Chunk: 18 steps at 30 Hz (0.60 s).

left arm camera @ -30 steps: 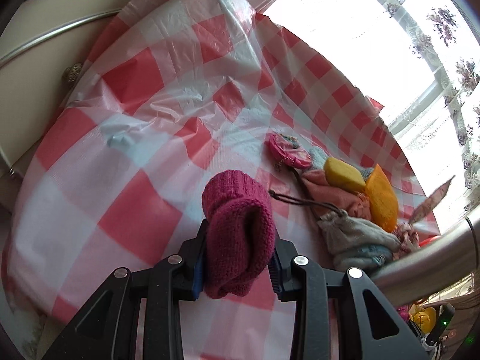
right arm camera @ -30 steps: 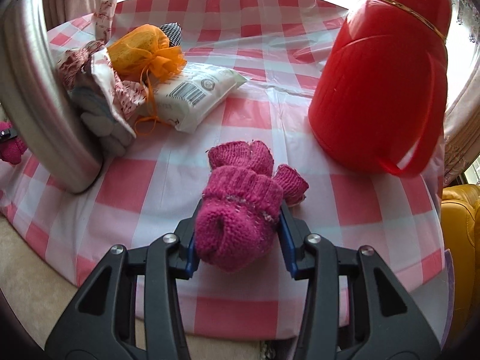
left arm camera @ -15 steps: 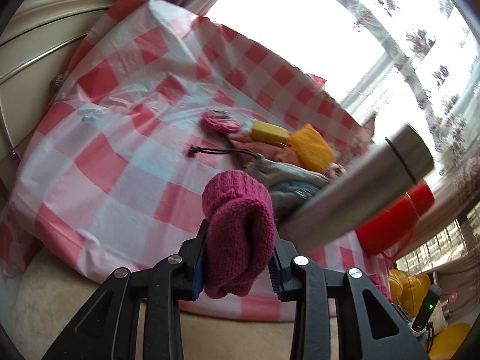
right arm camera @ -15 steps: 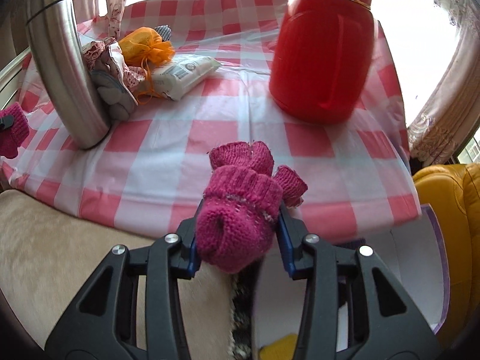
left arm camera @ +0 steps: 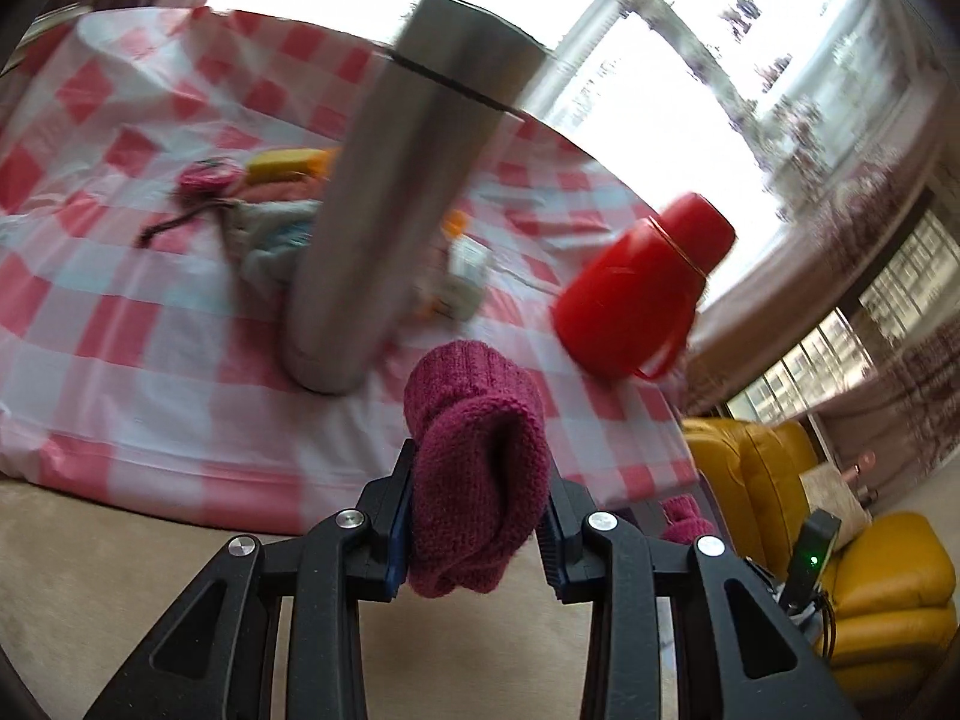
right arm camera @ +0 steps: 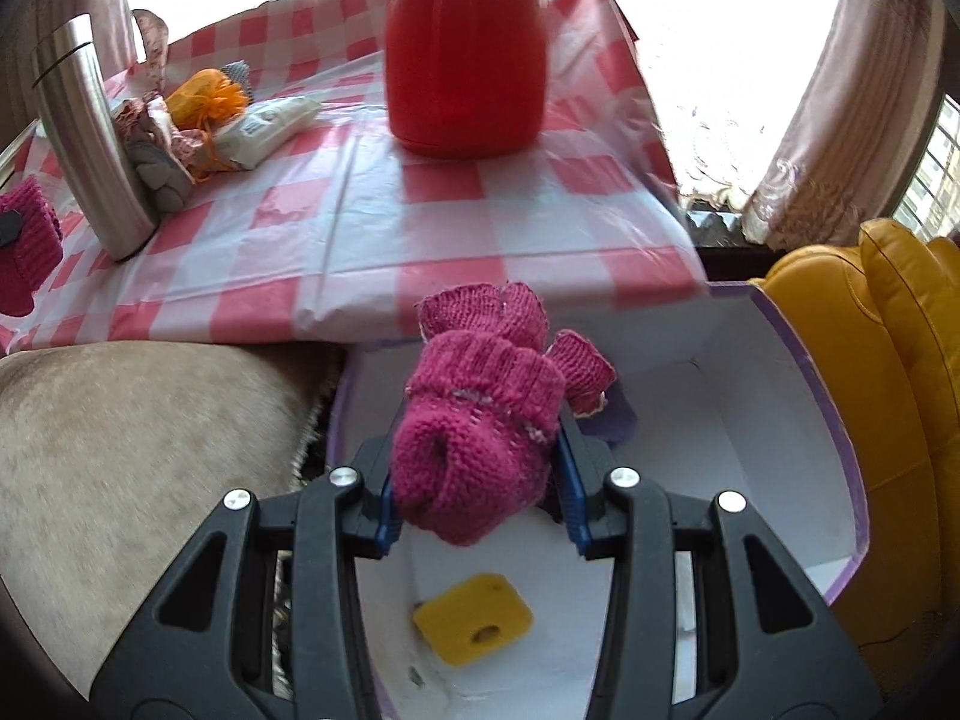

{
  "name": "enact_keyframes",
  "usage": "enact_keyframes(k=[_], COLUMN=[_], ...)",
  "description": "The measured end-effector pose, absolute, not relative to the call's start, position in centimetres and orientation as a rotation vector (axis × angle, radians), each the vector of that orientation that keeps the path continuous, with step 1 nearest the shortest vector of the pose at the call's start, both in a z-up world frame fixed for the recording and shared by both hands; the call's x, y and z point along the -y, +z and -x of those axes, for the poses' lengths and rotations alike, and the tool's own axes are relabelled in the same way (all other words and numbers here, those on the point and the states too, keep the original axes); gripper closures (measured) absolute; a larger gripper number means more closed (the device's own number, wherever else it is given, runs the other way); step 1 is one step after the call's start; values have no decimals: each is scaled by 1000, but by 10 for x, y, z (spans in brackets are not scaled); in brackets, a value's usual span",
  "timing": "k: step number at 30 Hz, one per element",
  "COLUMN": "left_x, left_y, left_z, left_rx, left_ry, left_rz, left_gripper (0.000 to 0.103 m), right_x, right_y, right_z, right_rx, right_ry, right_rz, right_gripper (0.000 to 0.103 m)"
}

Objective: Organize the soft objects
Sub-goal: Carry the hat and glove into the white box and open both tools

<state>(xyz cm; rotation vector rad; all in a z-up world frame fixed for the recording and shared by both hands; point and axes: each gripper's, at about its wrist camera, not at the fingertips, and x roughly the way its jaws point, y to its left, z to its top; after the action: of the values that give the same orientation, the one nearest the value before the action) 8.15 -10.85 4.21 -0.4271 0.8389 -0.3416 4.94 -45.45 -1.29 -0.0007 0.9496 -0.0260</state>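
Left wrist view: a checked table is seen from beyond its near edge, with motion blur over the far items.
Checked tablecloth (left arm camera: 150, 324): red and white squares, spread over the table at left and centre.
Pile of soft items (left arm camera: 264, 204): lying on the cloth at left, partly hidden behind the steel flask; single items cannot be told apart.
Steel flask (left arm camera: 396, 192): standing on the cloth, leaning in the picture, left of centre.
Left gripper (left arm camera: 477, 510): its two fingers are clamped on a dark pink knitted glove (left arm camera: 477, 468), which is pinched at its lower part and stands up above the fingertips.
Red thermos (left arm camera: 642, 294): on the cloth near the table's right edge.
Yellow armchair (left arm camera: 840, 540): at far right, below table level.

Right wrist view: the table edge is seen above, an open box below.
Steel flask (right arm camera: 90, 138): at far left on the cloth.
Right gripper (right arm camera: 477, 480): its fingers are closed on a bright pink knitted glove (right arm camera: 480, 432), squeezed between the blue pads, its finger ends pointing away from the camera.
White box (right arm camera: 780, 420): open, purple-edged, under the held glove.
Yellow sponge (right arm camera: 474, 618): lying on the box floor.
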Motion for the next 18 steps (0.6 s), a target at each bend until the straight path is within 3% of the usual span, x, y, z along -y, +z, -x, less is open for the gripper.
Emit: enact_keyframes(k=[13, 18], left_x=[233, 268], left_y=[40, 39], left_z=[-64, -63], left_rx=[-929, -951], left_ry=[-632, -715], left_rz=[273, 236], left_gripper=[68, 66], right_x=[514, 523], right_y=[1, 5], right_z=[-25, -22], right_rx=[-910, -893], right_ry=[-139, -157], right_rz=[-72, -90], right_gripper=[54, 46])
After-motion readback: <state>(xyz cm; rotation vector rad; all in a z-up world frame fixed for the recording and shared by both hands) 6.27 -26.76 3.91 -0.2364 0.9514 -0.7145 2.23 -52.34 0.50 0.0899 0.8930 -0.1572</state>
